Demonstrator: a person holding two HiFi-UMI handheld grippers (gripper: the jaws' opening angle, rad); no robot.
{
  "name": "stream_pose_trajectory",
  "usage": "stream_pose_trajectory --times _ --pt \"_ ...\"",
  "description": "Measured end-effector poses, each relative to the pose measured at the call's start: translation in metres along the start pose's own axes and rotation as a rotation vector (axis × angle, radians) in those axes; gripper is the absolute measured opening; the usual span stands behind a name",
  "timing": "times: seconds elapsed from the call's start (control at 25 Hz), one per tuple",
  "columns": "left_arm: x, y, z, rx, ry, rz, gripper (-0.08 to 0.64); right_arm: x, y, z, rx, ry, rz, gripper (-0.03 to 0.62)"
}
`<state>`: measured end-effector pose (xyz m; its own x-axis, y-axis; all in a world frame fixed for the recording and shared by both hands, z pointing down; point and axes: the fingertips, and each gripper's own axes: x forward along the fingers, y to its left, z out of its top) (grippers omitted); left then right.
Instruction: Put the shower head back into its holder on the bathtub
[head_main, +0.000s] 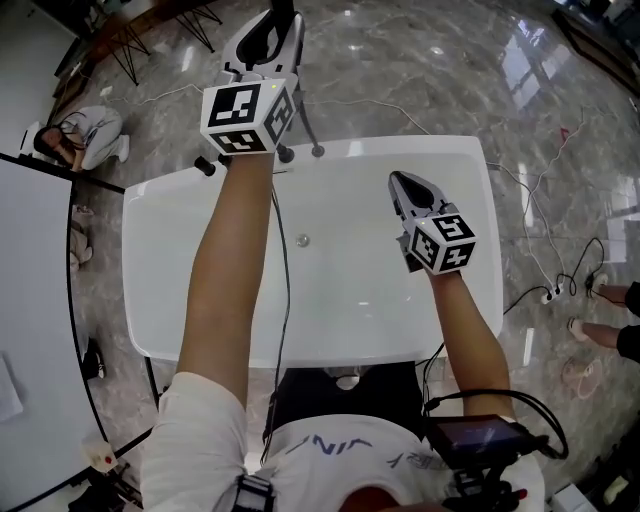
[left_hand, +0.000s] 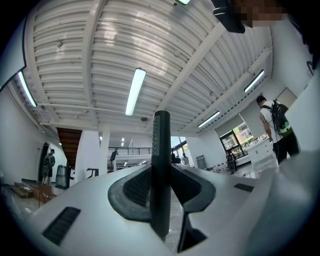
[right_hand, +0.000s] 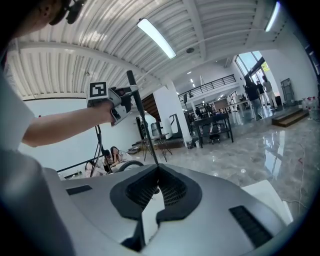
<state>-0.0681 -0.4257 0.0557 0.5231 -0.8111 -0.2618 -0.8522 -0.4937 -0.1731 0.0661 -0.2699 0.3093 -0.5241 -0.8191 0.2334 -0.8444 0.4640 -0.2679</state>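
Right, the shower head (left_hand: 161, 165) is not home yet: it stands upright, pinched between the pads of the left gripper (head_main: 265, 45), which is held high over the far end of the bathtub (head_main: 140, 290). So the pick-up looks done, and carrying it to the holder and seating it there is what remains. Which of the small dark fittings (head_main: 205, 165) along the far rim is the holder, I can't tell from here. The head itself is a slim, straight, matt black wand, finely ribbed along one edge near the top. A thin dark hose (head_main: 283, 270) hangs from it and trails across the tub toward the person. The right gripper (head_main: 400, 185) hovers over the tub's right side, fingers brought together at the tips with nothing between them; it plays no part just now. The tub is a glossy white rectangle with rounded corners, smooth inside, with a small round drain (head_main: 303, 240). Around it lies a polished grey marble floor (head_main: 450, 70), veined and catching the ceiling lights.
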Motion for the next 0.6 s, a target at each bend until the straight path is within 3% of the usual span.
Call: stream_pose_trajectory --times 0.32,0.6 --pt "0.006 0.009 -0.054 -0.04 0.088 0.019 0.127 0.038 -0.012 0.043 -0.052 -0.042 -0.003 0.011" --pt "-0.019 0.008 -0.14 -0.166 0.18 0.036 0.127 0.049 -0.009 0.007 -0.022 -0.02 0.009 0.011"
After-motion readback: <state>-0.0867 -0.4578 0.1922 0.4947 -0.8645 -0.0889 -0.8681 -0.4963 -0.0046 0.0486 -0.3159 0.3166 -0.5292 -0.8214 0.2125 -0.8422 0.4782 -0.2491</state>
